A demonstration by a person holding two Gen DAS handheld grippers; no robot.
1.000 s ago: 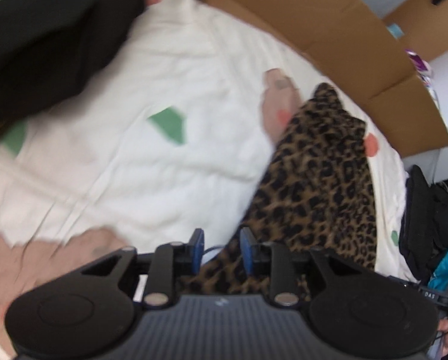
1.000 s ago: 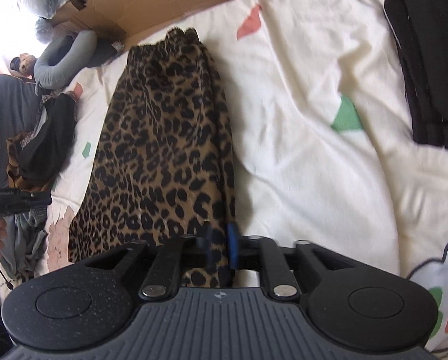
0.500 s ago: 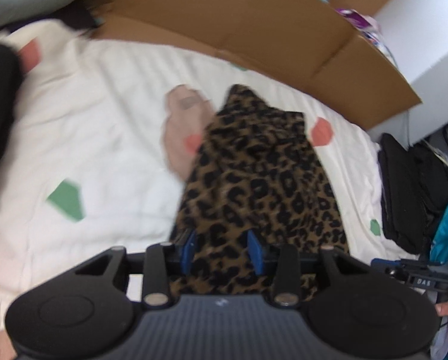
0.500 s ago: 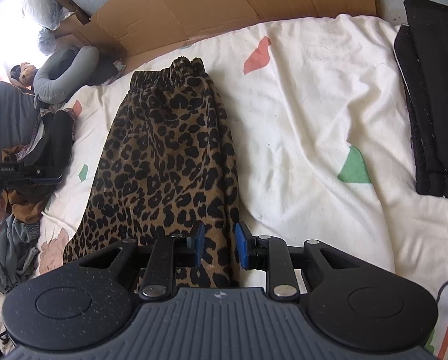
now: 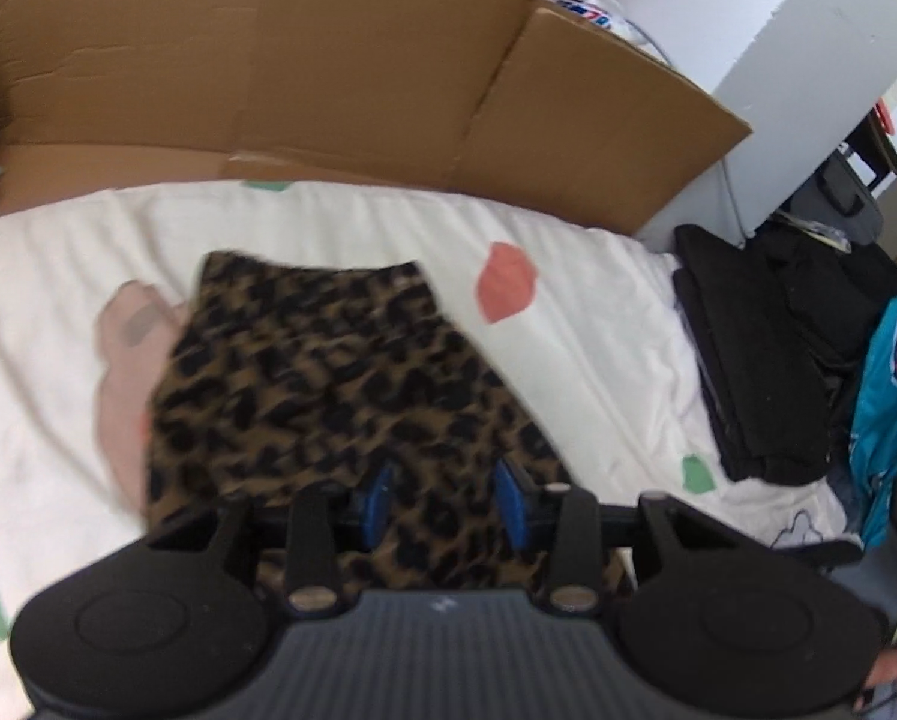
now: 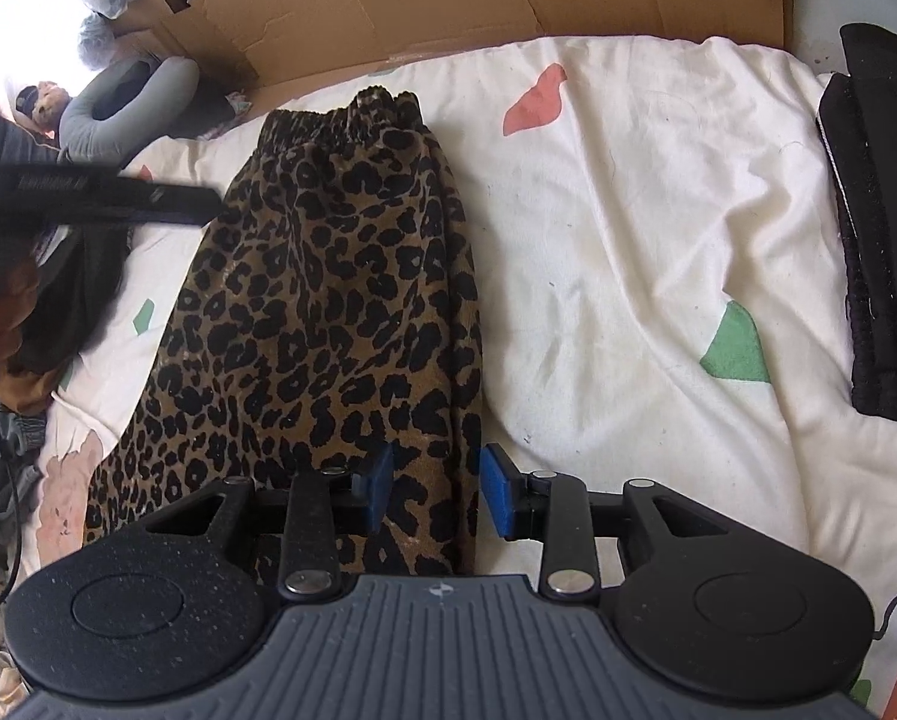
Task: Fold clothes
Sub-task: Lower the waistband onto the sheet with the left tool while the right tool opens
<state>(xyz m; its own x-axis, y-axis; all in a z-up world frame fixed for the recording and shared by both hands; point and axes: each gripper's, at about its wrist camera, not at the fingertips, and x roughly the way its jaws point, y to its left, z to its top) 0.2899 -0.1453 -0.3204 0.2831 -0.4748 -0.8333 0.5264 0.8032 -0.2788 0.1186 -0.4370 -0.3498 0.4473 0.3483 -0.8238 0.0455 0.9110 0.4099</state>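
Note:
A leopard-print garment (image 6: 328,312) lies folded lengthwise on a white bedsheet (image 6: 628,240), its elastic waistband at the far end. My right gripper (image 6: 436,489) is open, its blue pads astride the garment's near right edge. My left gripper (image 5: 445,501) is open over the garment (image 5: 328,384) near its lower end, holding nothing. The left gripper's body also shows at the left of the right wrist view (image 6: 88,198), blurred.
A brown cardboard sheet (image 5: 268,60) stands behind the bed. A stack of folded black clothes (image 6: 886,240) lies at the sheet's right edge. Black clothes (image 5: 778,348) and a teal bag (image 5: 892,396) lie beside the bed. A grey neck pillow (image 6: 130,96) lies far left.
Both grippers opened wider; the right one was shut on the garment's edge a second ago. The left gripper swung from the sheet's side to over the garment.

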